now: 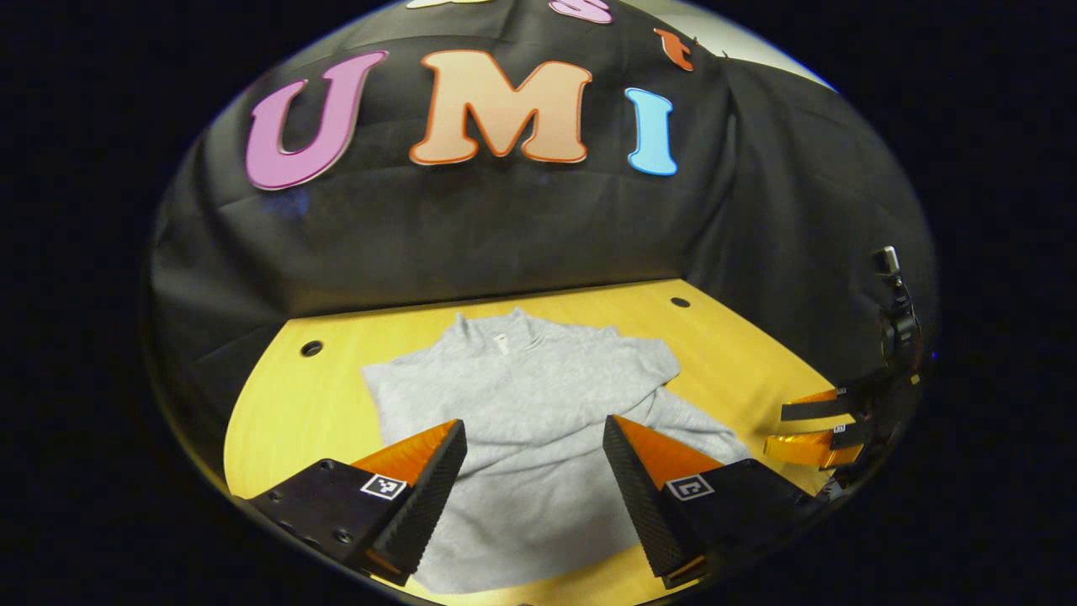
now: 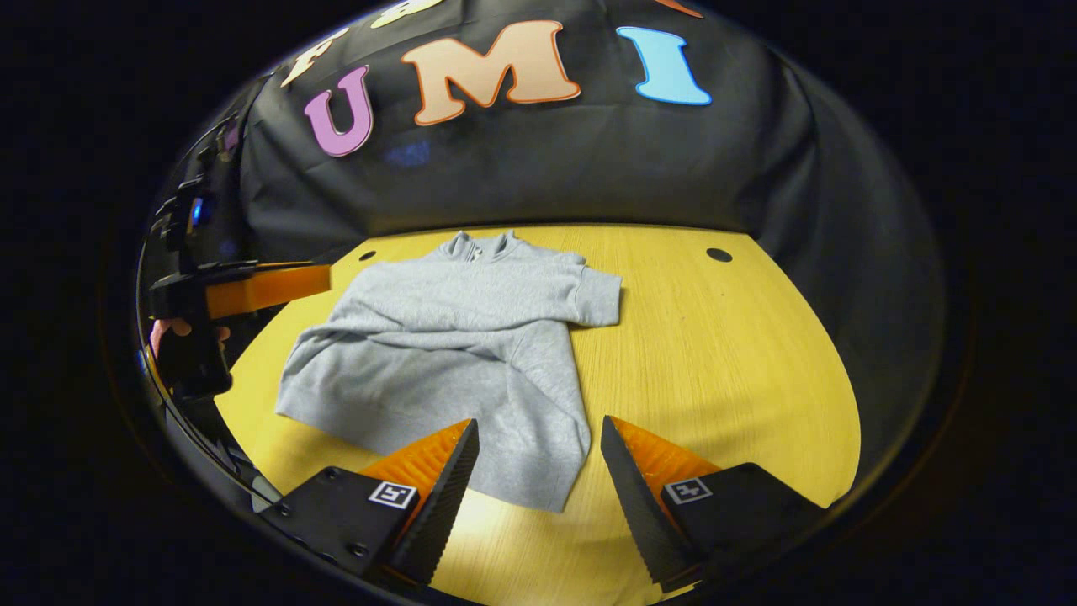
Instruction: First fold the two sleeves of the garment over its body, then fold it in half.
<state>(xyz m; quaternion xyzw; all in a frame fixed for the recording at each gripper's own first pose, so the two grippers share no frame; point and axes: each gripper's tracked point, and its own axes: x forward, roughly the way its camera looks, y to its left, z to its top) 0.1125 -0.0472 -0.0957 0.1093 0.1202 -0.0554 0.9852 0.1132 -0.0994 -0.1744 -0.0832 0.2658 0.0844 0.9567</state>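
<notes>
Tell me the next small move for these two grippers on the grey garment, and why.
Probably lower both grippers to the grey garment's near hem and pinch it, ready to fold it in half. Both sleeves look already folded across the body, and the left gripper and right gripper hang open above the near edge, holding nothing.

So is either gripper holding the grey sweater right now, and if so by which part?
Nothing is held. The left gripper and the right gripper both hang open above the grey knit sweater, which lies on the yellow wooden table.
</notes>
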